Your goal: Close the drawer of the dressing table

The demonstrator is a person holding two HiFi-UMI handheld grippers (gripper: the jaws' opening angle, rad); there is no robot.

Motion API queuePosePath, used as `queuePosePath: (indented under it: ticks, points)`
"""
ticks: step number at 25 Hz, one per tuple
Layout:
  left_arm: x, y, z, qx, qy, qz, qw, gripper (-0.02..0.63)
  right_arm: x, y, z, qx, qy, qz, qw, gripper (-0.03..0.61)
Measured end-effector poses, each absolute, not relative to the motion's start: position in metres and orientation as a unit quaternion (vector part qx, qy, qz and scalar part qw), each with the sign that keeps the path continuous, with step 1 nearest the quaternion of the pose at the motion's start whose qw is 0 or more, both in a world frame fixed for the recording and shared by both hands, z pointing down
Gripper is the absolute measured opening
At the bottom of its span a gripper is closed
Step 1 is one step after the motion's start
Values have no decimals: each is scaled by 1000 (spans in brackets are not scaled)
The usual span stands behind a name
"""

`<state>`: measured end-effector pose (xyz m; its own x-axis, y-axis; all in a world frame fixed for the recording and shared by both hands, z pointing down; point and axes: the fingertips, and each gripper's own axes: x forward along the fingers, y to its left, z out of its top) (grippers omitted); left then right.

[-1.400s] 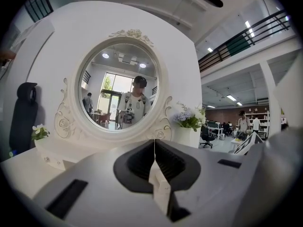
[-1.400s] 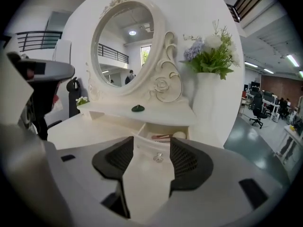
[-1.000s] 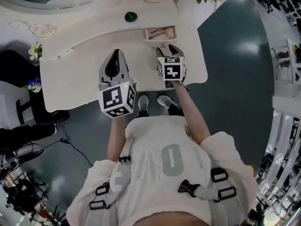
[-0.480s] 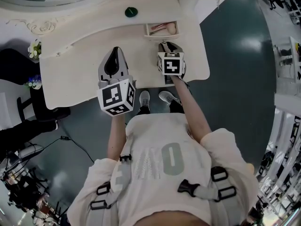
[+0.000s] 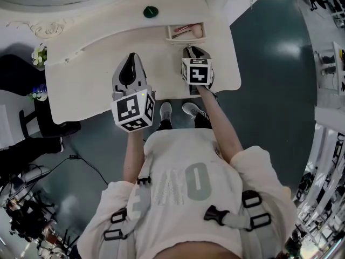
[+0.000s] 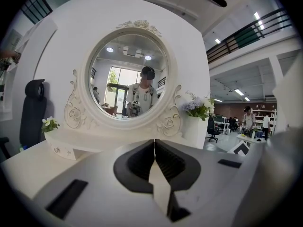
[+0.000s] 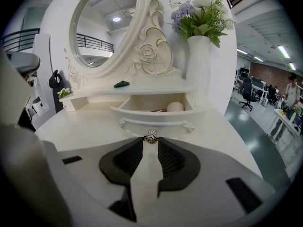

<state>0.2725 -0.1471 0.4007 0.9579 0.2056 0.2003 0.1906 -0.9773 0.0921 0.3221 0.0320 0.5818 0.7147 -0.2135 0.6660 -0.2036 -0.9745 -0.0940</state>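
The cream dressing table (image 5: 86, 85) has a small drawer (image 5: 185, 31) standing open at its back right, with a round beige item (image 7: 175, 107) and something pinkish inside. The drawer front (image 7: 158, 115) carries a metal knob (image 7: 150, 137) at its middle. My right gripper (image 7: 150, 141) reaches the knob, and its jaws are closing with the knob between the fingertips, which touch it. In the head view the right gripper (image 5: 191, 49) sits just before the drawer. My left gripper (image 6: 154, 142) is shut and empty, hovering over the tabletop to the left (image 5: 131, 61).
A round mirror (image 6: 128, 77) in an ornate frame rises behind the table. A white vase of flowers (image 7: 199, 56) stands right of the drawer. A dark green item (image 7: 121, 84) lies on the shelf above it. A black chair (image 6: 33, 108) stands at the left.
The right gripper's jaws have narrowed from wide apart to close around the drawer knob. The left gripper has stayed put. The drawer stands as far out as before.
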Motion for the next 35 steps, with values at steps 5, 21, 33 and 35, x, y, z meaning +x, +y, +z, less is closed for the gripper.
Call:
queuePosePath:
  ticks: [5,21,33,35]
  points:
    - [271,-144,401,988,103,107,35,20,321,33,582,-927,113,-358,9,104]
    - [270,-151,402,989,97,107,33,20,323,31,581,-925,121,-361,11,94]
    - [270,-152,405,989,93,112,31,20,345,31,566,-930,124,-345,11,89]
    - [271,-155,406,989,89,113,31,20,349,31,566,-930,125,-345,10,89]
